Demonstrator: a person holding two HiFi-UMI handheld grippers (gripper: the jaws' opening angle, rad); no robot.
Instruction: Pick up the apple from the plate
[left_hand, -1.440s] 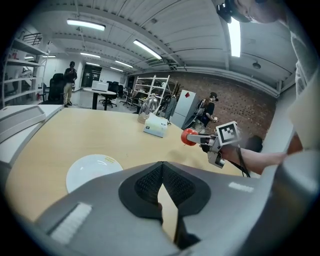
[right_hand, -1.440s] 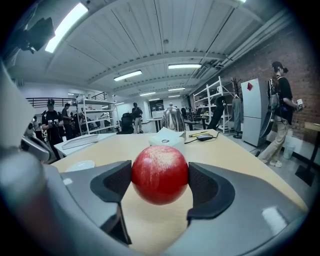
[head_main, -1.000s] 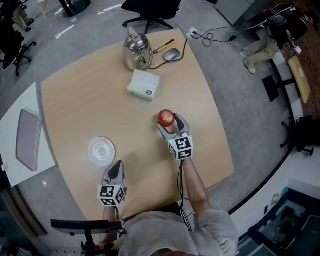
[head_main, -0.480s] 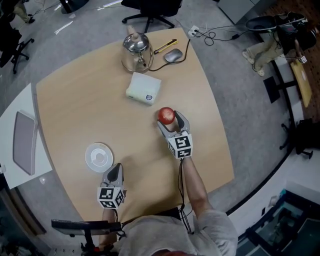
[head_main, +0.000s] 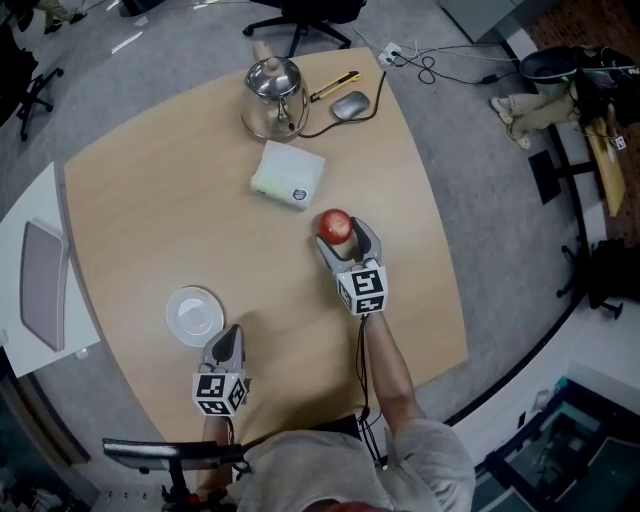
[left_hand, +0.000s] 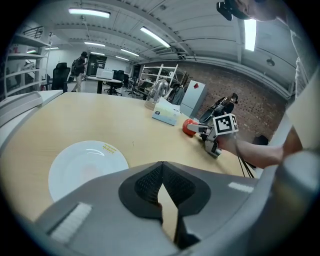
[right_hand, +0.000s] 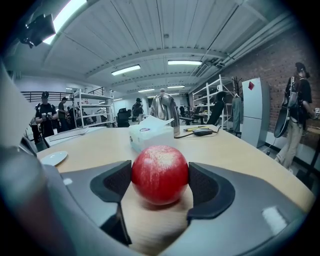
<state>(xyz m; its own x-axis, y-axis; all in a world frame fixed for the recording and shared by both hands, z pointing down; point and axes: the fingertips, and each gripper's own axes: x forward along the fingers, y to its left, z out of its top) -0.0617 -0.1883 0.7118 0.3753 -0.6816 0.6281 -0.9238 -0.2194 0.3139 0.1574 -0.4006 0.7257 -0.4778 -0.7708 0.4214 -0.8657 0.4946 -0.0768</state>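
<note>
The right gripper (right_hand: 160, 186) clamps the round apple (right_hand: 160, 172) between its pads, low over the table (head_main: 150, 200) and well apart from the plate (head_main: 194, 312). No stem shows. The left gripper (left_hand: 161, 189) has its jaws pressed together, holding nothing.

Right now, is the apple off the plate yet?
Done: the plate is empty. In hand: the right gripper is shut on the apple, away from the plate. The left gripper is shut, empty. Left: maybe lifting it; I can't tell if it clears the table.

An open workshop-style lab: a brick wall (left_hand: 260, 100), metal shelving racks (right_hand: 92, 106), strip lights (right_hand: 125, 70) overhead, and a swivel chair (head_main: 300, 15) at the table's (head_main: 150, 220) 12 o'clock.
</note>
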